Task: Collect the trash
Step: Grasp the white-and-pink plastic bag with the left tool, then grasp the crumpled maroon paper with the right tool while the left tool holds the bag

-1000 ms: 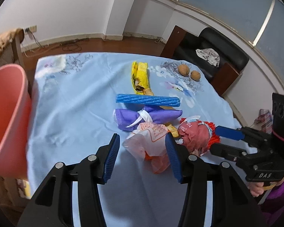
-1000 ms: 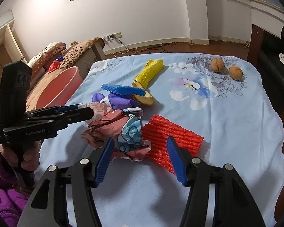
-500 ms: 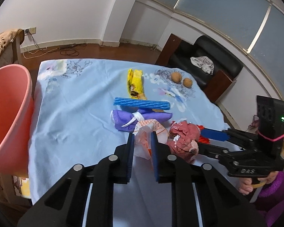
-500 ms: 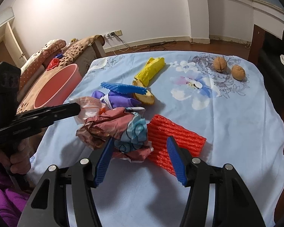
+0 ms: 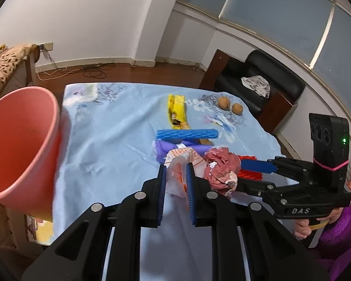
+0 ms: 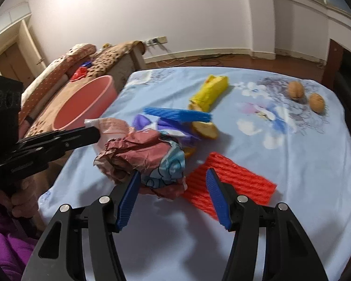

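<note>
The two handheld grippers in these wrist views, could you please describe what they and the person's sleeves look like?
Both are black plastic frames with silver rivets and ribbed blue pads on the fingers. The right gripper carries white "DAS" lettering, a black camera block with three round lenses, a lit green light and a pink band around it. The left gripper is built alike. The person's sleeve is fuzzy purple. No cables show.

"DAS" on right hand-held gripper (image 5: 252,173)

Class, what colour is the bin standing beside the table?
The bin is salmon pink, clearest in the left wrist view.
</note>
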A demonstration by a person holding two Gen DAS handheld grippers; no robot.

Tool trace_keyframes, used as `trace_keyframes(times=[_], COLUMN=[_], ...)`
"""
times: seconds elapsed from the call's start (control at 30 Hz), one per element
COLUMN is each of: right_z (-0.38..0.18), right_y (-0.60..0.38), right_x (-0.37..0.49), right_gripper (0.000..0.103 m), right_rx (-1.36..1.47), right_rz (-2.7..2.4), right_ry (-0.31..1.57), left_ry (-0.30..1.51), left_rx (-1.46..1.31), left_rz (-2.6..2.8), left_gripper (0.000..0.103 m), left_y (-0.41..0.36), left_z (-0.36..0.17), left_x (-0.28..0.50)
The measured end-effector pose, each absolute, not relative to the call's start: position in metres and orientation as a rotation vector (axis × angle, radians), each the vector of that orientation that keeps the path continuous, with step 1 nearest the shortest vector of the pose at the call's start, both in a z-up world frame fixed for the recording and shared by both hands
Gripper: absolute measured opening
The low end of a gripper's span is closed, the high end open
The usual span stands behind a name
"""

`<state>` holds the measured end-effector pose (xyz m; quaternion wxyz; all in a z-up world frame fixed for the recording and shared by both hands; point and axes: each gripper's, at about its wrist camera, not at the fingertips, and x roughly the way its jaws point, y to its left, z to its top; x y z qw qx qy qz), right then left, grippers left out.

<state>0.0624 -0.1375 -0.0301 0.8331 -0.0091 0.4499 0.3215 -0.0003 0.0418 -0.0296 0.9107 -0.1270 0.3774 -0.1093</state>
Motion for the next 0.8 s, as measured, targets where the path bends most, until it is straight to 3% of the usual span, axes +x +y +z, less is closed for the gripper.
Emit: trace_keyframes(times=[0.53,0.8], right_z=[-0.032,-0.035], right_y=[-0.089,-0.065], right_x=[0.055,0.048], right_gripper=[0.057,0.025], right_rx=[-0.111,-0.153], right_rz=[0.775,0.821], right_ry=[0.945,0.938], left_ry=[0.735,0.734], left_rx=[-0.251,-0.26], left_rz=[-0.098,-0.061], left_gripper=[0.016,0.016], left_y=[0.072,0.081], left_z=[-0.024,-0.028], left_x=[-0.016,-0.021])
